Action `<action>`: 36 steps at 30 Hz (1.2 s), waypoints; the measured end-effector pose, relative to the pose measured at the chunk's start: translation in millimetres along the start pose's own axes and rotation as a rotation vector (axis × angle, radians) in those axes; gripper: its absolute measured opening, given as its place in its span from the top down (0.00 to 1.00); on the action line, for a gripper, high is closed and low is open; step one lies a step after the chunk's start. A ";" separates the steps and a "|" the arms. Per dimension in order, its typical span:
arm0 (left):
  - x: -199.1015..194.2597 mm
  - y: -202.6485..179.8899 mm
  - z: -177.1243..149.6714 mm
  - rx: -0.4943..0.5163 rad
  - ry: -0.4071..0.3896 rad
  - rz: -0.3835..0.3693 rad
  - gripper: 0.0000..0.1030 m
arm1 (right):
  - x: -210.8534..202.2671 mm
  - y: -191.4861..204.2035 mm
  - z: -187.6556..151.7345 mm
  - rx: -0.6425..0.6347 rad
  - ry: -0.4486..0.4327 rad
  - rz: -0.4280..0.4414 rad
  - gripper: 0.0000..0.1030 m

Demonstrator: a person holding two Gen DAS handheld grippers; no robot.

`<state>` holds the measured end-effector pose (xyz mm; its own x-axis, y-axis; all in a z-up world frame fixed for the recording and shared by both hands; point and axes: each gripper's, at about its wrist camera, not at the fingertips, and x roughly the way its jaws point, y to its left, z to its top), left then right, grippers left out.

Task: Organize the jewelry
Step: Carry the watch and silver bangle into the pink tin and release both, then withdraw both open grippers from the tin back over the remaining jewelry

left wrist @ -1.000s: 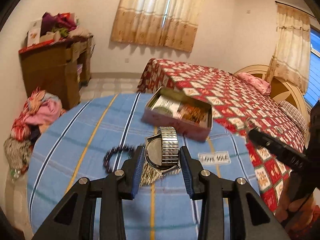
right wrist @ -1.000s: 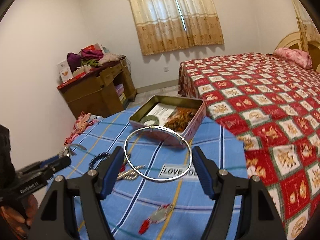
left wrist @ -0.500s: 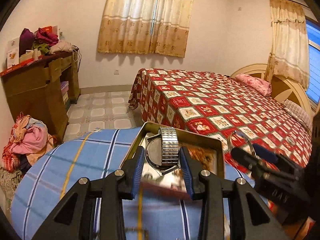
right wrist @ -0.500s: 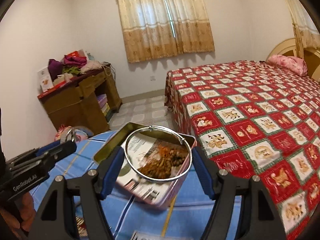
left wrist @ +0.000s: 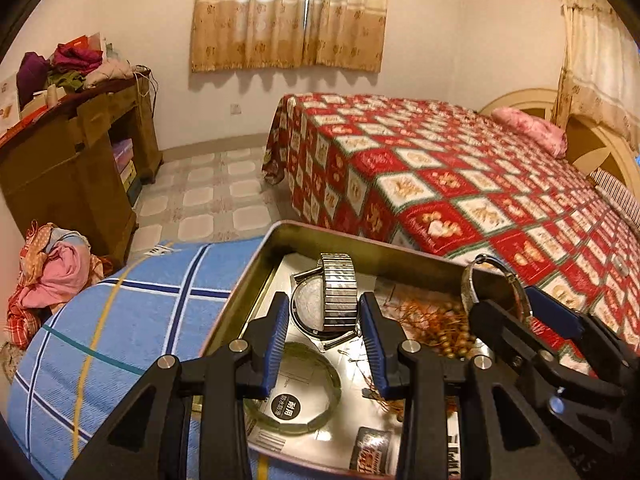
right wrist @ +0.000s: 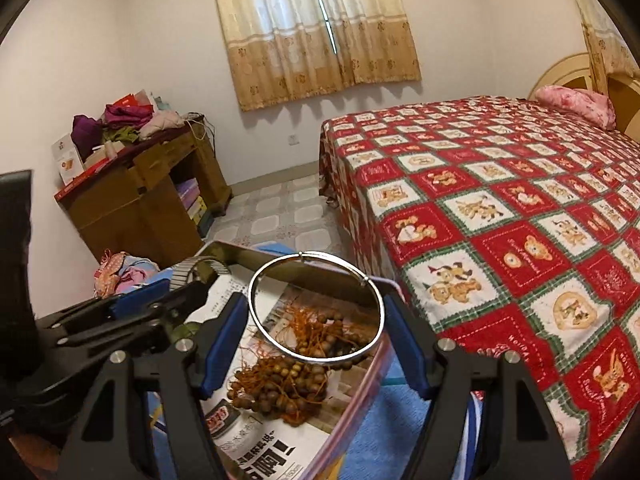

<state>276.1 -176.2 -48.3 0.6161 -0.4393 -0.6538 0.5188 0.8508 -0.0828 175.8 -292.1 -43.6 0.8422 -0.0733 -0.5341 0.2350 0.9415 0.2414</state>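
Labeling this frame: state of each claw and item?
left claw: shut on watch, over tin
right claw: shut on bangle, over tin
tin: open, no lid
wooden beads: loose in tin
green bangle: flat in tin

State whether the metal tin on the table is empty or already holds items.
Not empty. The tin already holds a green bangle and a brown bead string lying on printed paper.
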 end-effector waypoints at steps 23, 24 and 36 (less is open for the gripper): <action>-66.5 -0.7 8.7 0.026 -0.031 0.239 0.27 | -90.0 -0.2 18.4 0.014 -0.153 0.111 0.16; -72.9 -1.1 5.2 0.027 -0.032 0.249 0.27 | -98.2 1.9 16.1 0.015 -0.156 0.109 0.16; -147.9 -5.4 -82.5 0.017 -0.008 0.361 0.27 | -156.0 21.3 -60.3 0.077 -0.032 0.156 0.15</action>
<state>133.3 -92.1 -13.2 0.7664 -0.1134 -0.6323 0.2765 0.9467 0.1654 20.2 -240.7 -3.9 0.8860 0.0605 -0.4597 0.1353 0.9146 0.3811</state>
